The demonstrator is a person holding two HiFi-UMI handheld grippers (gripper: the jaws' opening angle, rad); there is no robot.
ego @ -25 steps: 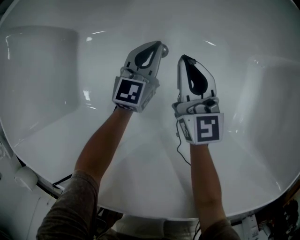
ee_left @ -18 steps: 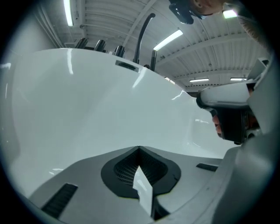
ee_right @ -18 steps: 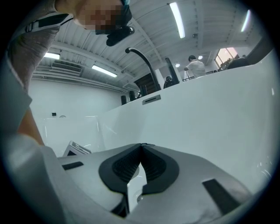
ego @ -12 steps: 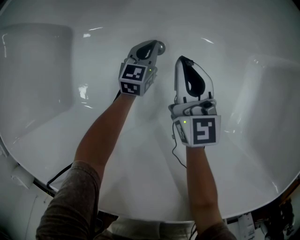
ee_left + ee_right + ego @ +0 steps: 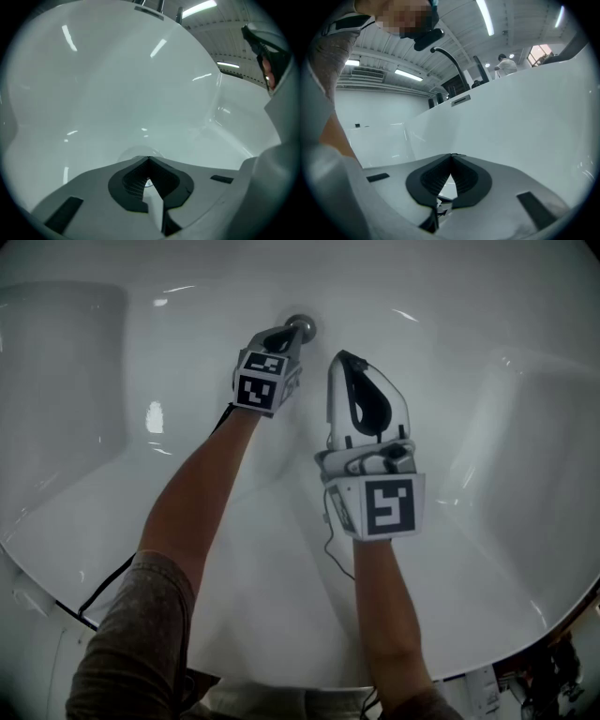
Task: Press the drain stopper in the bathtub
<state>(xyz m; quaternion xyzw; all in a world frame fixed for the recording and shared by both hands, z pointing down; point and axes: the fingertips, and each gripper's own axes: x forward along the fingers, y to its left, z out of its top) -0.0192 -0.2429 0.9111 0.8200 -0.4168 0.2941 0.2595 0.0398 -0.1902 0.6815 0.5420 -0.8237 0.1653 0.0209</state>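
Observation:
The round metal drain stopper [image 5: 303, 326] sits on the floor of the white bathtub [image 5: 469, 352], far from me. My left gripper [image 5: 285, 332] is shut, its tips down against the stopper's near edge. In the left gripper view the stopper [image 5: 140, 153] shows as a pale disc just past the closed tips of the left gripper [image 5: 149, 159]. My right gripper [image 5: 345, 358] is shut too, with nothing in it, and hangs over the tub floor to the right of the stopper. In the right gripper view the right gripper [image 5: 451, 155] points at the tub wall.
The tub's curved wall [image 5: 66, 362] rises on the left and another side [image 5: 534, 427] on the right. A dark tap spout [image 5: 449, 58] stands on the tub rim. A cable [image 5: 337, 549] hangs from the right gripper.
My left gripper has moved forward and down onto the drain stopper. The right gripper has drifted forward and a little left. Both stayed shut.

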